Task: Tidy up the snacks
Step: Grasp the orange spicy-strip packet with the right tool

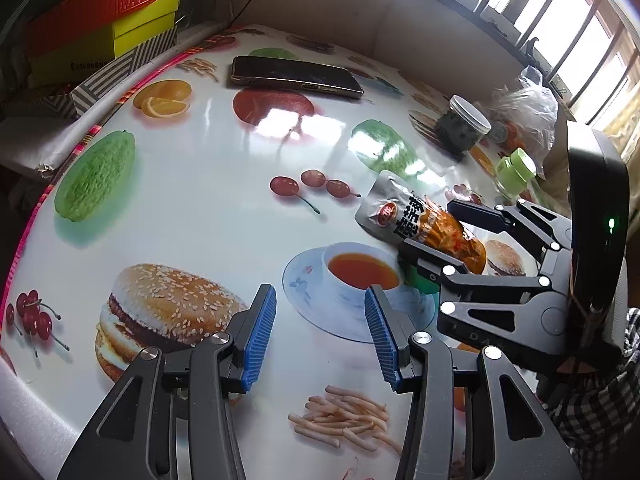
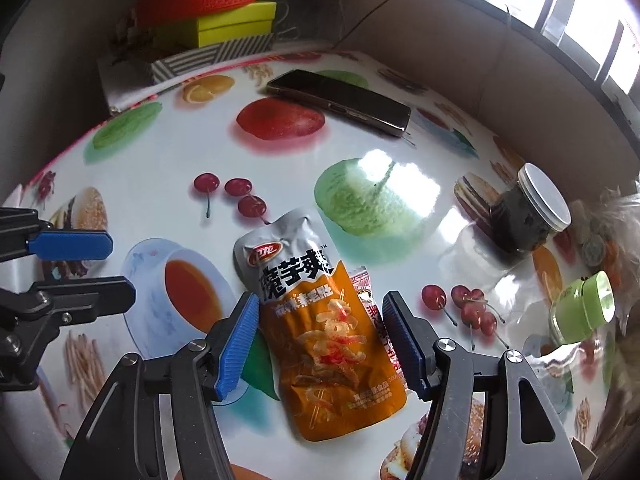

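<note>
The orange-and-silver snack pouch (image 2: pixel 320 312) lies flat on the tablecloth (image 2: pixel 168 152), lower centre of the right wrist view, with a smaller packet (image 2: pixel 366 284) tucked under its right edge. The right gripper (image 2: pixel 320 340) straddles it, jaws apart, not pressing. Looks light, crinkly, slippery foil, so I'd pinch across the puffy middle. The left gripper (image 1: pixel 320 332) hangs half open and empty.

On your glossy worktop (image 2: pixel 400 208) printed with fruit and burgers, a dark gold-edged phone (image 2: pixel 340 102) lies flat. You have stacked orange, yellow-green and striped boxes (image 1: pixel 104 36) beyond its far edge, and barred windows (image 1: pixel 560 12) behind.
</note>
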The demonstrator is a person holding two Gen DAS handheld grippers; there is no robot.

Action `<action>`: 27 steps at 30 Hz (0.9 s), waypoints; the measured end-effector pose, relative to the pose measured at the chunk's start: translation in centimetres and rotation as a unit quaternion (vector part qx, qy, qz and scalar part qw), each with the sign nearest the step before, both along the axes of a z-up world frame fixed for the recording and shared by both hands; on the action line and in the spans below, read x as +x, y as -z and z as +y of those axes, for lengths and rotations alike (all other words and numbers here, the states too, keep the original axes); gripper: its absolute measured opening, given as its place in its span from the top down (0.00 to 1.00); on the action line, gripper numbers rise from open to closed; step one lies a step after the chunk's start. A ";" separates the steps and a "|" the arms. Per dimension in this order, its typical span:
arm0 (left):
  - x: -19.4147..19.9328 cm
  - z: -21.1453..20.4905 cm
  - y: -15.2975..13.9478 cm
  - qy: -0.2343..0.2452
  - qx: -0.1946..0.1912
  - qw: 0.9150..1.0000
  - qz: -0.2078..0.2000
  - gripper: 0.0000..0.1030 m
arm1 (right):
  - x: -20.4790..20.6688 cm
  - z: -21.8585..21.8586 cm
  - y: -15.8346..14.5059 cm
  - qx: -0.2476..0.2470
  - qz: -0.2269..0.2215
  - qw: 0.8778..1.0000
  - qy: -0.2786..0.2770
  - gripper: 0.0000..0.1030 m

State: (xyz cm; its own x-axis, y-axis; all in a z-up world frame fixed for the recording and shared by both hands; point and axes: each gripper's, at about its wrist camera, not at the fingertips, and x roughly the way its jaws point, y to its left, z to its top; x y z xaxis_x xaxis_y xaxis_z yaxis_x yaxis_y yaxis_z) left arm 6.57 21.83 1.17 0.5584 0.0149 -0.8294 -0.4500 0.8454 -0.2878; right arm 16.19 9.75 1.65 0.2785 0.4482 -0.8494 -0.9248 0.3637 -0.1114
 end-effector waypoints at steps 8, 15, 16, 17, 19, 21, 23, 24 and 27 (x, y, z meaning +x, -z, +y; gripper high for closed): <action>0.0 0.0 0.1 0.000 -0.003 1.000 0.001 0.54 | -0.5 0.3 -0.1 0.001 -0.016 1.000 -0.003 0.55; 0.1 0.1 0.1 0.000 -0.003 1.000 -0.001 0.54 | -0.6 -0.6 -0.5 0.019 -0.013 1.000 0.019 0.64; 0.1 0.0 0.2 0.000 -0.004 1.000 -0.001 0.54 | -0.7 -0.7 -0.6 0.022 -0.012 0.999 0.022 0.66; 0.1 0.0 0.2 0.001 -0.005 1.000 -0.001 0.54 | -0.6 -1.0 -0.8 0.029 -0.004 0.999 0.026 0.68; 0.1 -0.2 0.1 0.003 -0.005 1.000 -0.001 0.54 | -0.4 -1.6 -1.2 0.040 0.014 0.998 0.035 0.72; 0.1 -0.3 0.1 0.006 -0.006 1.000 -0.001 0.54 | -0.4 -2.3 -1.6 0.055 0.022 0.997 0.050 0.76; 0.1 -0.5 0.0 0.008 -0.006 1.000 -0.002 0.54 | -0.6 -2.7 -1.7 0.059 0.024 0.996 0.056 0.77; 0.1 -0.6 0.0 0.008 -0.006 1.000 -0.003 0.54 | -0.9 -2.9 -1.8 0.062 0.026 0.996 0.057 0.77; 0.1 -0.8 -0.2 0.011 -0.007 1.000 -0.006 0.54 | -1.6 -3.5 -1.9 0.070 0.028 0.995 0.062 0.79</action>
State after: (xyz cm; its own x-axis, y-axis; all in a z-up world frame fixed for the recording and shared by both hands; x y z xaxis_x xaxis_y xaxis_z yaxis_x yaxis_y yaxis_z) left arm 6.64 20.98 1.34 0.5679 -0.0086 -0.8231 -0.4286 0.8506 -0.3046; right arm 14.58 6.20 3.53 0.2933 0.5274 -0.7973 -0.8749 0.4844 -0.0014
